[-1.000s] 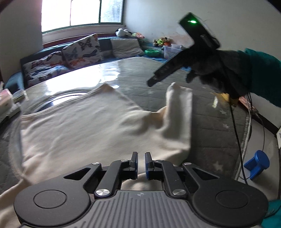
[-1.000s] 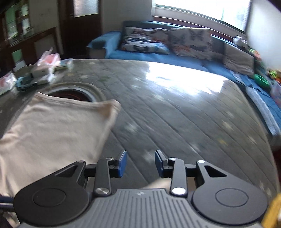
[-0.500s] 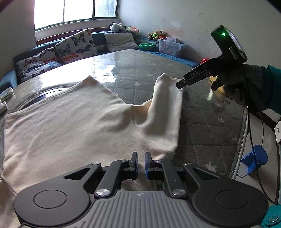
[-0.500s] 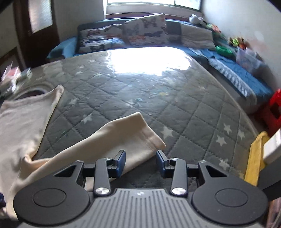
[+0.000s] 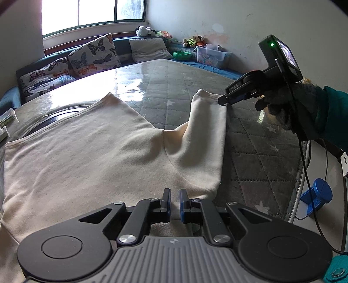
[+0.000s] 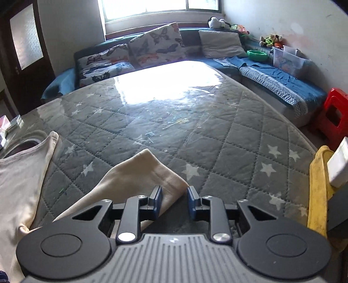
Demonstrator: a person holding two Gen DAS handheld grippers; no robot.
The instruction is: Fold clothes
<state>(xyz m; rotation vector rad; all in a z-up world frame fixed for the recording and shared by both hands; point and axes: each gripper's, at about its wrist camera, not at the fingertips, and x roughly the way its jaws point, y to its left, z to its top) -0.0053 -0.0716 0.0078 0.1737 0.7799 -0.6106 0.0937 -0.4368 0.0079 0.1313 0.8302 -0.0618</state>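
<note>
Since a second ago, my right gripper (image 6: 172, 201) has swung from the bare quilting down onto the sleeve (image 6: 139, 176); my left gripper (image 5: 173, 203) has barely shifted.

Item 1, nearest: left gripper, low over the near hem of the cream shirt (image 5: 87, 156). Jaws drawn almost together, with a narrow strip of cloth showing in the slit; I cannot tell whether they pinch it.

Item 2: cream shirt, spread flat on the quilted grey mattress (image 5: 250, 152), its body to the left, one sleeve stretched away to the right.

Item 3: right gripper, angled downward at the sleeve's cuff end. Jaws partly apart, the cuff's corner lying between them, pads not pressing it. From the left wrist view its tip meets the cuff edge; a gloved hand (image 5: 285, 108) with a teal sleeve cuff (image 5: 335, 117) carries it.

Item 4: mattress surface, star-patterned, glossy with window glare at the far end.

Item 5, right of the mattress: red stool (image 6: 336, 113), yellow object (image 6: 317, 187), blue spool (image 5: 317, 196) on the floor.

Item 6, farthest: blue couch (image 6: 271, 74) along two walls, butterfly cushions (image 6: 152, 45), soft toys (image 6: 270, 39), bright window (image 6: 161, 6).
</note>
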